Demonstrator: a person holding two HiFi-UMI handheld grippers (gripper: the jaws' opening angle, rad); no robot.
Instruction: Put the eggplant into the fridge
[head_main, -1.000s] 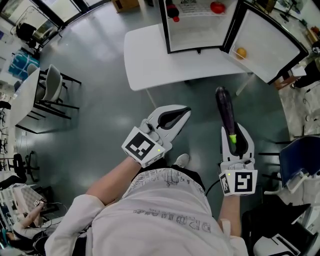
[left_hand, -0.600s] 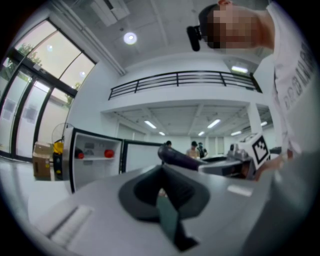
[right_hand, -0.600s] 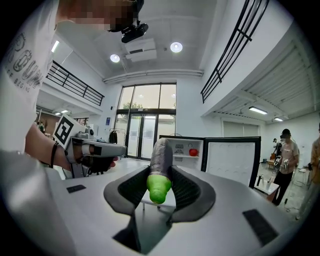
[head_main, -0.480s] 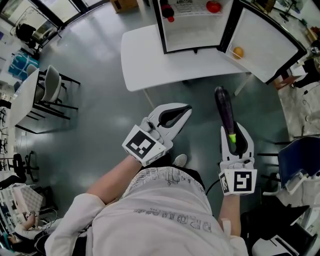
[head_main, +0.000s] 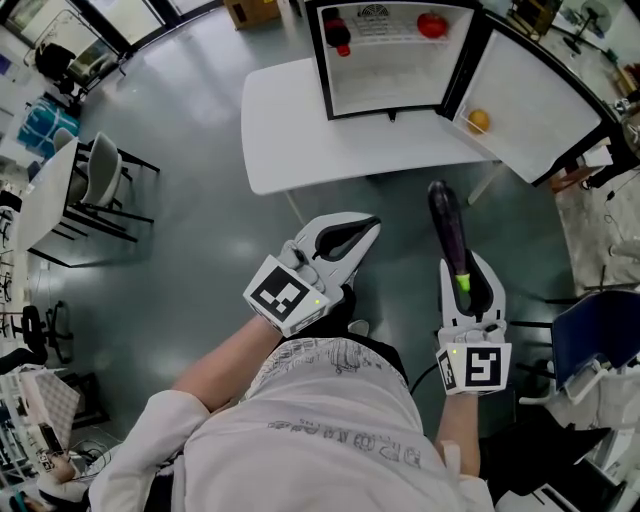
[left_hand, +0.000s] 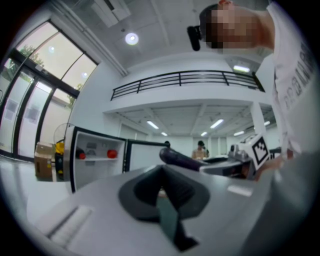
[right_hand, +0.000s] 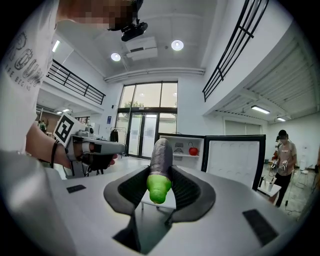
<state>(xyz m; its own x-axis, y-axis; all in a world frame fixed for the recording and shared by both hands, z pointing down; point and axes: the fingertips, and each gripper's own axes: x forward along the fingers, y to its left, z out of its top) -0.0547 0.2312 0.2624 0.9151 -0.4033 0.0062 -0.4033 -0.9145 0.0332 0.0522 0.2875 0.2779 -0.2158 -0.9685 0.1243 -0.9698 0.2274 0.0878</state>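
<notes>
The left gripper is at the left, near the person's body. Its jaws are pressed together with nothing between them, as the left gripper view confirms. It points far and slightly right, and it carries no part of the load.

Far ahead, across bare floor, the white table bears the fridge. The fridge's mouth faces the person, and a tomato sits on its upper shelf.

To the right, the eggplant is in the air, well short of the table's near edge. Its long axis runs near to far: the green stem end is nearest the person and the purple body juts forward toward the fridge. The right gripper pinches that stem end between its 2 jaws. In the right gripper view the pads press on either side of the green end.

The open mouth lies far from the eggplant's tip and a little left of it, so the carry should be forward with a slight leftward drift. This is the right hand's job alone.

Furthest right, the door stands swung open. It leaves the path clear, provided the eggplant keeps left of the door's inner edge.
</notes>
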